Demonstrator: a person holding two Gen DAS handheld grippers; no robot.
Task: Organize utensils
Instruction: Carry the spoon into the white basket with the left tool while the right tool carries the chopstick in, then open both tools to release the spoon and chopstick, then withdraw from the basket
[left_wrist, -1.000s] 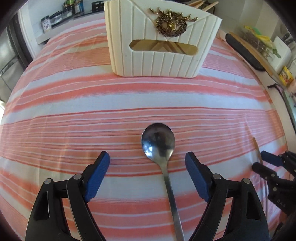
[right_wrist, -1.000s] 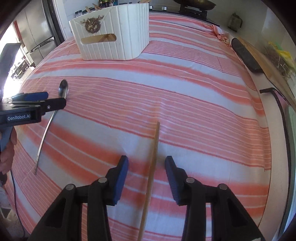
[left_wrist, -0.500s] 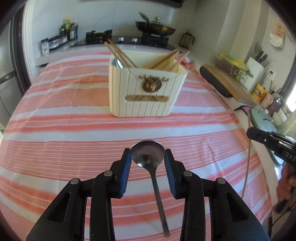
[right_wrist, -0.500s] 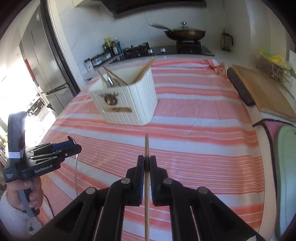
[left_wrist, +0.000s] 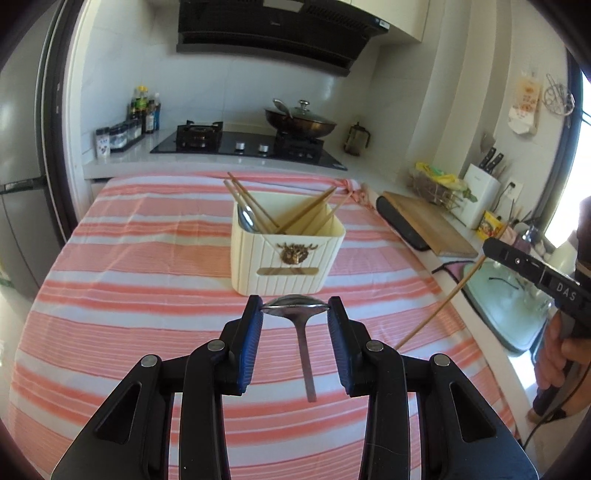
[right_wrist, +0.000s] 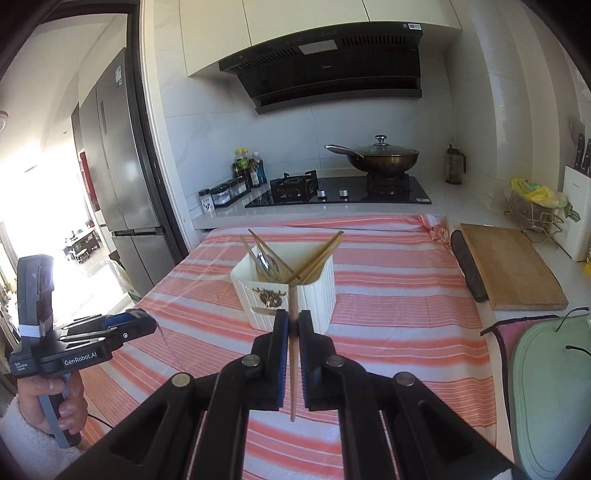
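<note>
I see a table with a striped cloth (left_wrist: 147, 280) that fills the lower half of both views; it is my work surface. In the middle of each frame stands the cream holder (left_wrist: 288, 254), and chopsticks and a spoon already lean inside it, so I judge that this is where utensils go.

My left gripper (left_wrist: 295, 314), at bottom centre of the left view, is clenched on the bowl of a spoon (left_wrist: 301, 332). The handle hangs down toward the cloth, clear of it. I hold it by the bowl, so I think the handle can enter the holder first.

My right gripper (right_wrist: 293, 325), at bottom centre of the right view, is pressed tight on one chopstick (right_wrist: 293, 354), which points toward the holder. Both things are lifted, in front of the holder, not yet inside.
</note>
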